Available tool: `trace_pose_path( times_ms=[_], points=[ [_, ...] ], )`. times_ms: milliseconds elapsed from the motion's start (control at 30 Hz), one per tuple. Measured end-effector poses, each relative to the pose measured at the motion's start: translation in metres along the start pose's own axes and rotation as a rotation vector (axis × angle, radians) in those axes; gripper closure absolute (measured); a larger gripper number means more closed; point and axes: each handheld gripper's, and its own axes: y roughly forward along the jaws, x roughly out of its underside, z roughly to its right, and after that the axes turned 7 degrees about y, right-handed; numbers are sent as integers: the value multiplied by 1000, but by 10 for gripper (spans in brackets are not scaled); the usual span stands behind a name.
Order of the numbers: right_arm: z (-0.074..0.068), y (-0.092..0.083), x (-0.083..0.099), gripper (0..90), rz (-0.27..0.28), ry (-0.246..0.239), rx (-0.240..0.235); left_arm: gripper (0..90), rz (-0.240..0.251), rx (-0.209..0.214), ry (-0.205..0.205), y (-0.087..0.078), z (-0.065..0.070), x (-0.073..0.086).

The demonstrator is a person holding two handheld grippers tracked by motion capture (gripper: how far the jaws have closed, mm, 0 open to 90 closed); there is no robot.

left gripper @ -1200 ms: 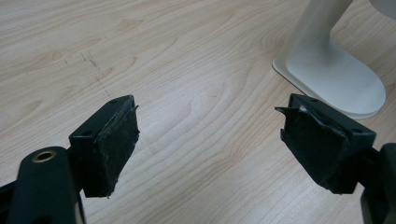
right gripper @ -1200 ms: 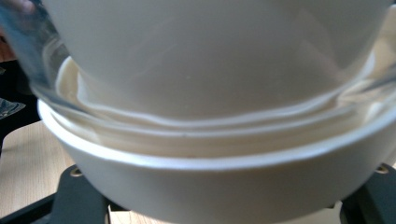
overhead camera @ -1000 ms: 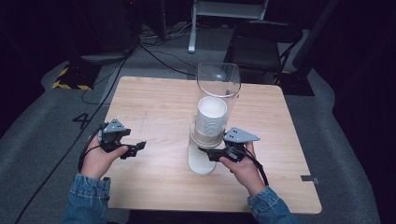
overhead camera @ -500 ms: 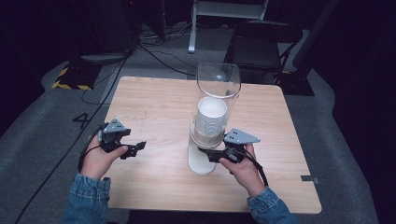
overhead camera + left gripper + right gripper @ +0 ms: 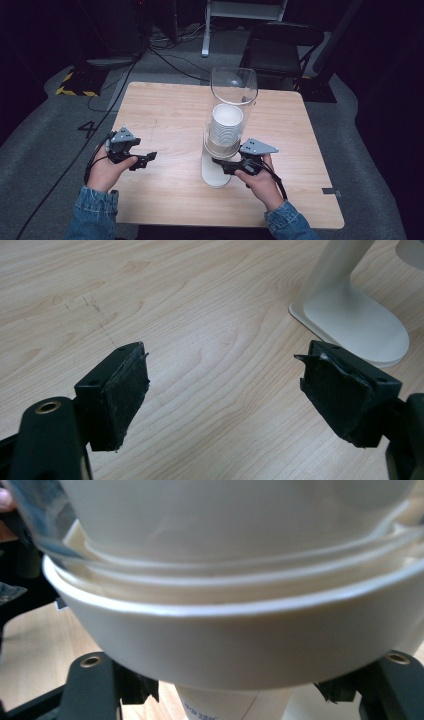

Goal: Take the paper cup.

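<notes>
1. The wooden table [image 5: 165, 105] is the biggest thing here, a light square top on a grey floor, with a dark chair [image 5: 280, 47] and some cables [image 5: 165, 55] behind its far edge.
2. Next up is the cup dispenser [image 5: 222, 140], standing a bit right of the table's middle: a clear tube [image 5: 234, 87] on top, a white collar under it and a white foot [image 5: 357, 322] flat on the wood.
3. Inside the tube sits a stack of white paper cups [image 5: 226, 125], with the bottom one poking out under the collar [image 5: 220, 630] in my right gripper view.
4. My right gripper [image 5: 235, 165] is right up against the low part of the dispenser. Its jaws sit on either side of that lowest cup, but the collar hides the pads, so I honestly can't tell if I'm squeezing it or not.
5. My left gripper [image 5: 137, 160] is well off to the left, over bare wood, spread wide with nothing between the pads [image 5: 125, 390]. The dispenser's foot is just off past the far jaw.
</notes>
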Motion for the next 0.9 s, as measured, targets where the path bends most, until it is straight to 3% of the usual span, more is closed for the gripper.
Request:
trace_pose_path(
  times_ms=[233,333,433,667,900],
  points=[
    [2,2,2,325,12,-36,11,189,2,1,-8,0,0,0],
    [5,8,8,341,-76,-71,36,189,4,1,-6,-1,0,0],
    [9,15,18,339,-94,-37,22,189,13,-2,-3,-2,-1,-1],
    [9,12,18,326,-101,-43,23,189,11,0,-10,-2,-2,0],
    [10,7,20,321,-152,-48,44,189,9,-3,-5,-3,-3,0]
  ],
)
